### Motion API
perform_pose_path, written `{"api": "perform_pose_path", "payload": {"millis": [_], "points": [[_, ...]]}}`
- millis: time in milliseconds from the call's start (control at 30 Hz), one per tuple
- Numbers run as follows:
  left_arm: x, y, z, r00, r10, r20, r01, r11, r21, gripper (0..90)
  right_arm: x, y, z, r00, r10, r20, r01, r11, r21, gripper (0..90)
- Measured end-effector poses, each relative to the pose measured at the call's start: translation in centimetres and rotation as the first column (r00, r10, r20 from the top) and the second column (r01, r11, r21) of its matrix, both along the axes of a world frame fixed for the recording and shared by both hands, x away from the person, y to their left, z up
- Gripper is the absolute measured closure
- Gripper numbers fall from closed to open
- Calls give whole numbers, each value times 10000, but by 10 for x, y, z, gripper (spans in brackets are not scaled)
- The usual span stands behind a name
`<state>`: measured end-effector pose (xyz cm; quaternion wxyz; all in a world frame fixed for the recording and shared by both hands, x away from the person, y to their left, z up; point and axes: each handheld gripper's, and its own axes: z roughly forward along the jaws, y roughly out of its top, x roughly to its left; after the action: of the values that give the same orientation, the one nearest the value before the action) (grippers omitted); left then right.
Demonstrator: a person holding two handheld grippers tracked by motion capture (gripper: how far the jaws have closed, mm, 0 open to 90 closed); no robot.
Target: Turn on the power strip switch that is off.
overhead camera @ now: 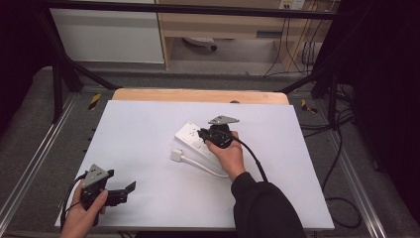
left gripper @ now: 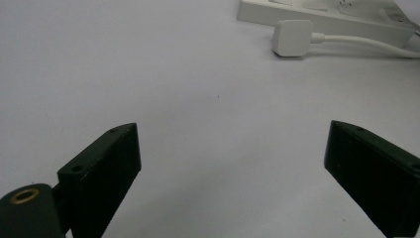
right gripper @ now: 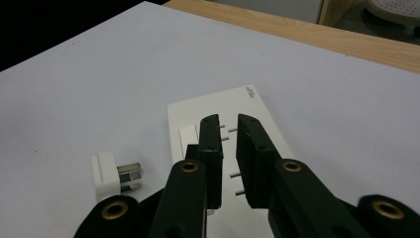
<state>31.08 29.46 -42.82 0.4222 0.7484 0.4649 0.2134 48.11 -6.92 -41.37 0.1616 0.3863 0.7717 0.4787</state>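
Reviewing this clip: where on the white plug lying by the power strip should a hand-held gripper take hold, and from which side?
Probably the white plug by its square body, jaws across the two flat side faces, coming from above. It lies on the table on its side, prongs level, cable trailing from the body. Keeping off the prongs leaves them free for the power strip.
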Motion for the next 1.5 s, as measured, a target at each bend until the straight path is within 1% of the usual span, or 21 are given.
{"api": "perform_pose_path", "payload": {"millis": [67,233,400,533,1000,1167,1333,1367,1500], "points": [[0,0,0,10000,2,-12,-2,10000,-6,73,0,0,0,10000,1,-56,-1,10000,13,832],[0,0,0,10000,-12,-20,12,10000,6,74,-2,6,-5,10000,91,40,-91,10000,10,868],[0,0,0,10000,-13,1,13,10000,12,73,-3,9,-9,9999,52,127,-52,10000,-34,886],[0,0,0,10000,-18,2,18,10000,6,74,-4,9,-13,10000,-20,71,21,10000,-70,896],[0,0,0,10000,-14,-2,14,10000,18,74,-5,9,-17,9999,-38,99,41,9996,-285,900],[0,0,0,10000,-18,-24,18,10000,8,74,-5,12,-21,10000,-76,33,77,9995,-309,900],[0,0,0,10000,-23,-27,23,10000,15,73,-6,13,-24,10000,-57,59,59,9994,-353,900],[0,0,0,10000,-19,-19,19,10000,24,73,-6,14,-25,10000,-60,-15,59,9994,-354,900],[0,-1,0,10000,-39,-15,39,10000,34,73,-6,14,-25,9999,-129,-33,127,9991,-408,900]]}}
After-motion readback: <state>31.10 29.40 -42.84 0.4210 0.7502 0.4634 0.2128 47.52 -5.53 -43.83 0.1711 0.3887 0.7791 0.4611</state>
